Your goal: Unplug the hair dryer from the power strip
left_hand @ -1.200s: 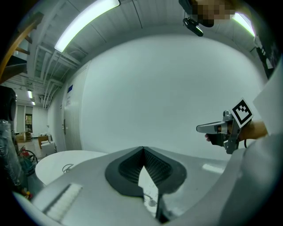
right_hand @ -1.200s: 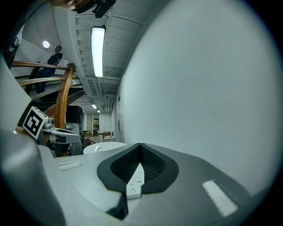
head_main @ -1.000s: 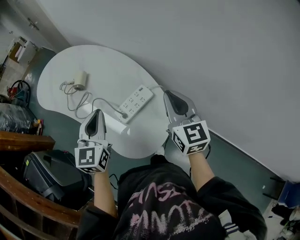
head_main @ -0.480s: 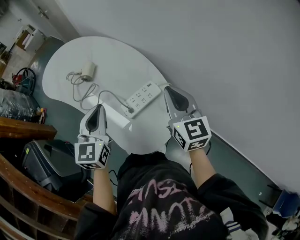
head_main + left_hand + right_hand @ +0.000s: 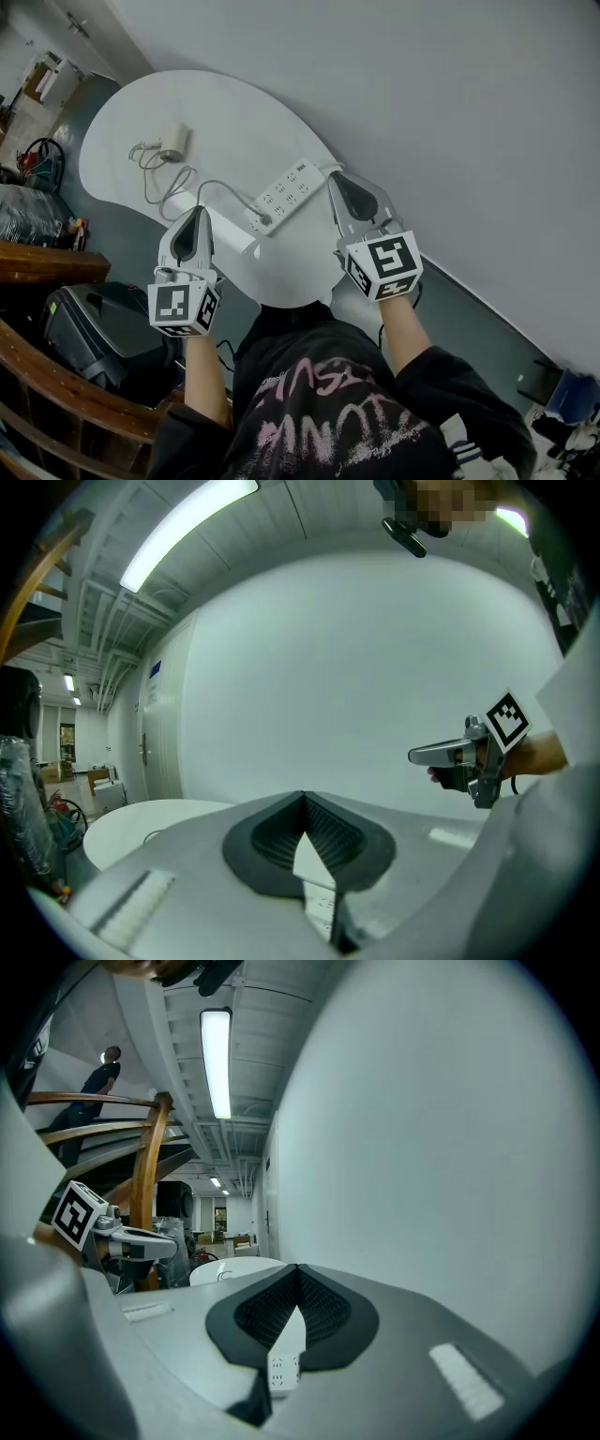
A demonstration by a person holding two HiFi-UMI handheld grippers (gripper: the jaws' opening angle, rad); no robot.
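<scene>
Both forearms are extended forward from the torso, with the grippers held close to level and their marker cubes turned up toward the head view. The left gripper [image 5: 195, 216] is positioned over the near edge of the white table [image 5: 234, 117]. Its jaws are fully closed and nothing is gripped. The right gripper [image 5: 335, 180] is also fully closed and empty, with its tip just beside the far end of the power strip [image 5: 287, 191].

The hair dryer plug [image 5: 251, 222] is seated in the strip's near end. Its cord [image 5: 202, 185] is looped leftward toward a small beige unit [image 5: 172, 142]. A white cylindrical object [image 5: 231, 243] is partly covered by the left gripper.
</scene>
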